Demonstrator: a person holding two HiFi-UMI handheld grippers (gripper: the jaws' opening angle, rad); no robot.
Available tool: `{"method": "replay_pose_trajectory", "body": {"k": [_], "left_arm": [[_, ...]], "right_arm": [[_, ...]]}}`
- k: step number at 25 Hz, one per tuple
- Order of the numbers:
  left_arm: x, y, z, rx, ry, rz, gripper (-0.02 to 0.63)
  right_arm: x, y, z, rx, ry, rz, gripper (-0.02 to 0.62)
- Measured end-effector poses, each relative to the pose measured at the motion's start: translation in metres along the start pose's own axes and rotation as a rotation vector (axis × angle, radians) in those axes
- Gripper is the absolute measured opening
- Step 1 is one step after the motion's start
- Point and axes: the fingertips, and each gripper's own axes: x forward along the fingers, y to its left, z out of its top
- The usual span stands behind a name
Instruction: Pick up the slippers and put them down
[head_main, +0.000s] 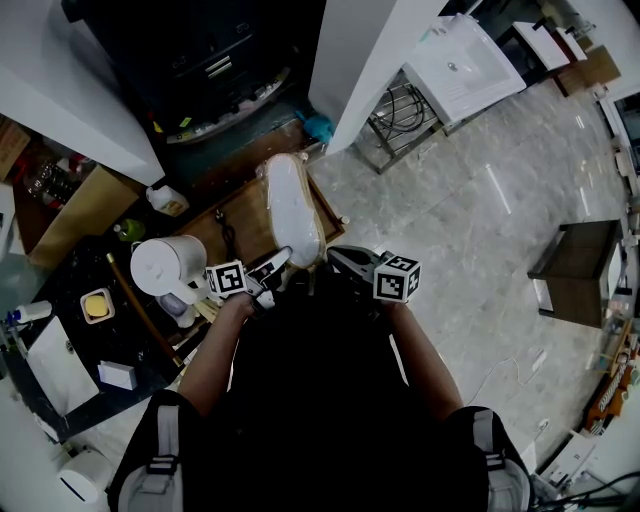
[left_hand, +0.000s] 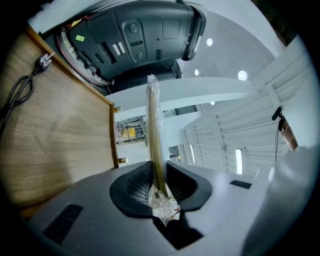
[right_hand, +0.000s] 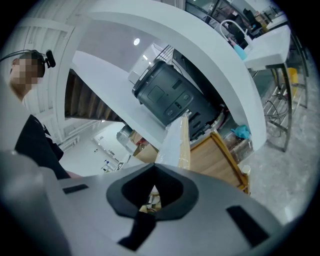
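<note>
A pair of white slippers (head_main: 292, 200) wrapped in clear plastic is held out flat over the wooden table (head_main: 245, 228). My left gripper (head_main: 278, 262) is shut on the pack's near end. In the left gripper view the pack (left_hand: 154, 130) stands edge-on, its crumpled plastic end pinched between the jaws (left_hand: 159, 192). My right gripper (head_main: 335, 258) sits close beside the left one at the same near end. In the right gripper view the slippers (right_hand: 176, 142) run away from the closed jaws (right_hand: 152, 195), which grip the wrapped edge.
A black power cord (head_main: 228, 238) lies on the wooden table. A large black machine (head_main: 210, 60) stands behind it, a white jug (head_main: 165, 265) to the left. A white pillar (head_main: 370, 60), a metal rack (head_main: 400, 110) and a dark stool (head_main: 580, 265) stand on the marble floor.
</note>
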Motion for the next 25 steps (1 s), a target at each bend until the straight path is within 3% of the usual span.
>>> {"method": "replay_pose_trajectory", "body": {"k": [21,25], "left_arm": [[-0.007,0.035,0.002,-0.051,-0.007,0.061,0.078],[-0.002,0.036,-0.001,-0.119,-0.023,0.023,0.078]], "right_arm": [[-0.006,-0.003,-0.004,-0.009,0.017,-0.029,0.008],[-0.007,-0.004,-0.009,-0.01,0.032,-0.035,0.008]]}}
